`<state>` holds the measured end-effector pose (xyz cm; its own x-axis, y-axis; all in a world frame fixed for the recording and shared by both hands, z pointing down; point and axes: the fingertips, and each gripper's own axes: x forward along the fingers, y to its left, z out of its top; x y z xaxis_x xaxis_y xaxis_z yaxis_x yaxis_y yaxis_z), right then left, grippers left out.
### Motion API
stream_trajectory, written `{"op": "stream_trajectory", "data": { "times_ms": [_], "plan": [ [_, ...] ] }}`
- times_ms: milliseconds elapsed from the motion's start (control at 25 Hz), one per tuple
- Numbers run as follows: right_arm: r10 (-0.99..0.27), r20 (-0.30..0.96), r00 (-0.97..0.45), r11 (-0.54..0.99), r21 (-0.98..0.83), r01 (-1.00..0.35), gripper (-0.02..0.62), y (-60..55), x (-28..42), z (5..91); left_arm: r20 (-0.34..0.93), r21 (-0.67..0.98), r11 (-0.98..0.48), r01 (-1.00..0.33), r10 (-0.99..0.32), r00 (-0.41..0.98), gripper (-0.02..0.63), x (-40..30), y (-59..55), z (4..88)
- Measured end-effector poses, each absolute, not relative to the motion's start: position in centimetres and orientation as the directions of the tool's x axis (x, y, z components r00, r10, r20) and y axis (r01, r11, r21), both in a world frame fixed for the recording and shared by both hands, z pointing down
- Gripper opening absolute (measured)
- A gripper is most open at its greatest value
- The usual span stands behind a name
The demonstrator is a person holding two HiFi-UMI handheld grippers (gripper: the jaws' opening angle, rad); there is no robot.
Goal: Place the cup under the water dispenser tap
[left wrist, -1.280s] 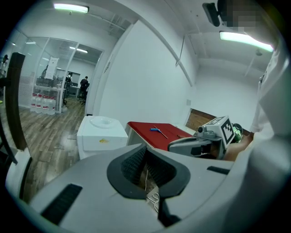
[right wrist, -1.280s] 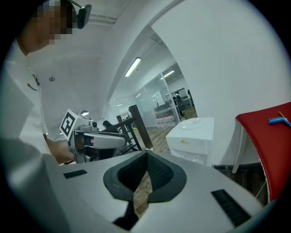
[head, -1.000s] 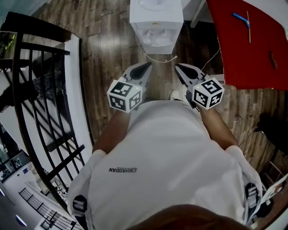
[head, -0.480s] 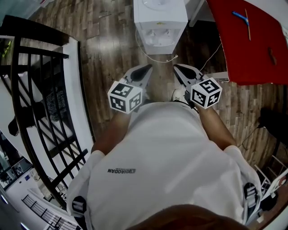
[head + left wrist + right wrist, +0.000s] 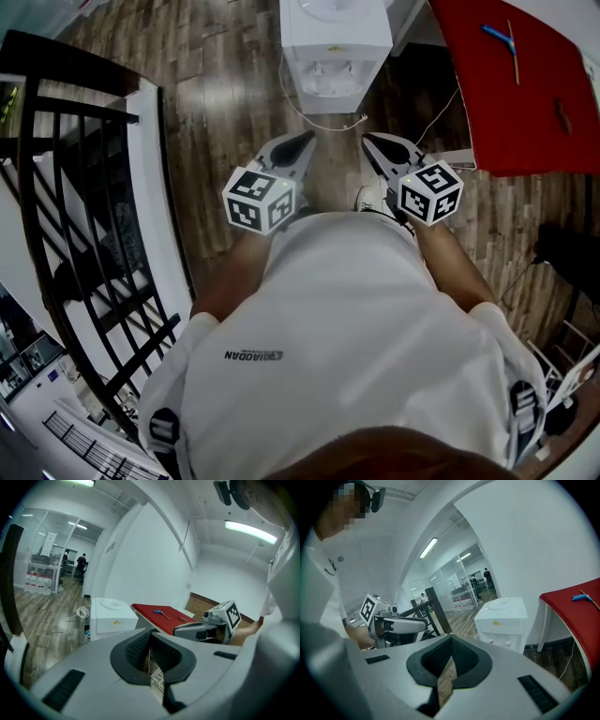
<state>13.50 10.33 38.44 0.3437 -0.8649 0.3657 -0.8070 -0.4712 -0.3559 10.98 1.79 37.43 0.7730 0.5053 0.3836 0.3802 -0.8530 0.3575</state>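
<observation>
A white water dispenser point(image 5: 335, 47) stands on the wood floor straight ahead, its taps point(image 5: 506, 644) facing me. No cup shows in any view. My left gripper point(image 5: 304, 143) and right gripper point(image 5: 373, 143) are held side by side in front of the person's chest, both pointing at the dispenser and well short of it. Both are shut with nothing between the jaws. In the left gripper view the dispenser point(image 5: 110, 618) lies beyond the closed tips point(image 5: 150, 632). The right gripper view shows it point(image 5: 502, 620) past the closed tips point(image 5: 451, 637).
A red table point(image 5: 525, 84) with a blue-handled tool point(image 5: 502, 37) stands right of the dispenser. A black railing point(image 5: 75, 187) over a stairwell runs along the left. A white cord point(image 5: 328, 120) lies on the floor in front of the dispenser.
The head view has drifted a little, so the dispenser sits slightly further right in it. Both grippers stay shut in about the same place.
</observation>
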Motion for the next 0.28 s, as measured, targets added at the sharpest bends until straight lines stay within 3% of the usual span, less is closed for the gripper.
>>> {"op": "stream_trajectory", "data": {
  "times_ms": [280],
  "plan": [
    [-0.865,0.364,0.345,-0.469,-0.344,-0.813,0.021,9.70,13.91,38.34,0.379,0.358,-0.857,0.371,0.496,0.781,-0.005,11.14,1.00,37.61]
  ]
}}
